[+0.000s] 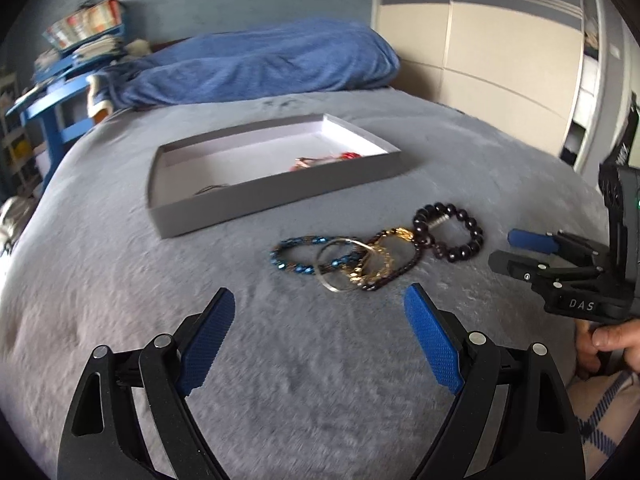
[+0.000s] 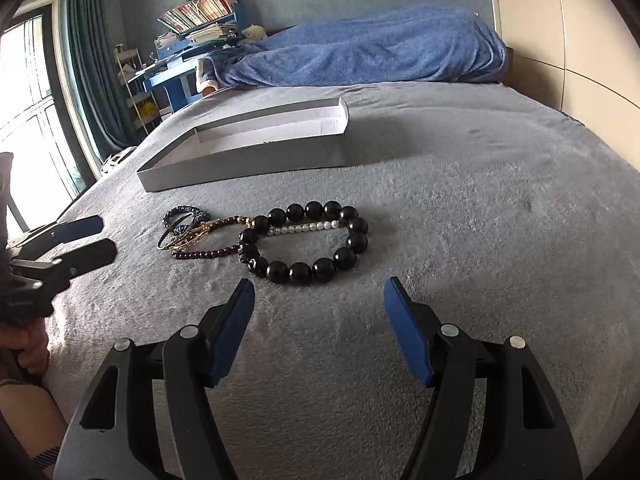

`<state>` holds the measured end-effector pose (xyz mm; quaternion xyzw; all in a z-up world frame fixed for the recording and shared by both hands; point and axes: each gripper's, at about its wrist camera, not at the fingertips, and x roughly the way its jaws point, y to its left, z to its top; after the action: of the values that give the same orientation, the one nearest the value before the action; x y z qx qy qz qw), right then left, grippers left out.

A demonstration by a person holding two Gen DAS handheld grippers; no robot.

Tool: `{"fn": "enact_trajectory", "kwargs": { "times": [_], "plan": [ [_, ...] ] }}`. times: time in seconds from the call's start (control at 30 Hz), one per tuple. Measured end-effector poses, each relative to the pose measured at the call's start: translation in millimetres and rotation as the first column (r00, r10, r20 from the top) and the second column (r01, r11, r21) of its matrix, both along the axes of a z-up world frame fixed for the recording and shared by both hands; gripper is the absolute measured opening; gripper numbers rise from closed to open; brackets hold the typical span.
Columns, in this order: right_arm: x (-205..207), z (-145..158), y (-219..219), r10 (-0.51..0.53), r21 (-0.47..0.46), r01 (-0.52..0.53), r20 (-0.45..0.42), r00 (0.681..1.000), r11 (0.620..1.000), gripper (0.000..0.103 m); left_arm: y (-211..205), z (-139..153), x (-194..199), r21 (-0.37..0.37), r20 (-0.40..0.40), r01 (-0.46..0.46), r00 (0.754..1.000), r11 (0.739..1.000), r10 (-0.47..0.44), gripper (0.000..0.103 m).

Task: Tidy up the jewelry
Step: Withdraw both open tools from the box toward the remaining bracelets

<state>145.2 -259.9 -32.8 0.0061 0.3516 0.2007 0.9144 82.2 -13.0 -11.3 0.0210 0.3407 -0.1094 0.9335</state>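
While both hand-held grippers (image 1: pixel 320 300) (image 2: pixel 319 288) gape empty, glossy black bead bracelet (image 2: pixel 308 240), tangled bangles (image 1: pixel 352 264).

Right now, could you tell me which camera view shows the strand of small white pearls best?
The right wrist view: the pearl strand lies plainly visible inside the loop of the large black bead bracelet. The left wrist view shows only a short pale stub of it behind that bracelet's beads.
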Motion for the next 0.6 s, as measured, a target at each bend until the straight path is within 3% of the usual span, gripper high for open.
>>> {"fn": "enact_trajectory", "kwargs": {
  "times": [0.1, 0.33, 0.6],
  "plan": [
    [1.2, -1.0, -1.2, -0.002, 0.008, 0.002, -0.009, 1.0, 1.0, 0.067, -5.3, -3.5, 10.9, -0.006, -0.026, 0.019, 0.999, 1.0, -0.019, 0.087],
    [1.5, -2.3, 0.9, 0.008, 0.005, -0.008, -0.015, 1.0, 1.0, 0.067, 0.9, -9.5, 36.8, -0.122, -0.098, -0.016, 0.995, 0.992, 0.004, 0.086],
    [1.8, -2.1, 0.0, 0.013, 0.016, -0.013, -0.018, 1.0, 1.0, 0.067, -1.9, -19.9, 57.8, -0.162, -0.184, -0.045, 0.983, 0.986, 0.015, 0.08]
  ]
}}
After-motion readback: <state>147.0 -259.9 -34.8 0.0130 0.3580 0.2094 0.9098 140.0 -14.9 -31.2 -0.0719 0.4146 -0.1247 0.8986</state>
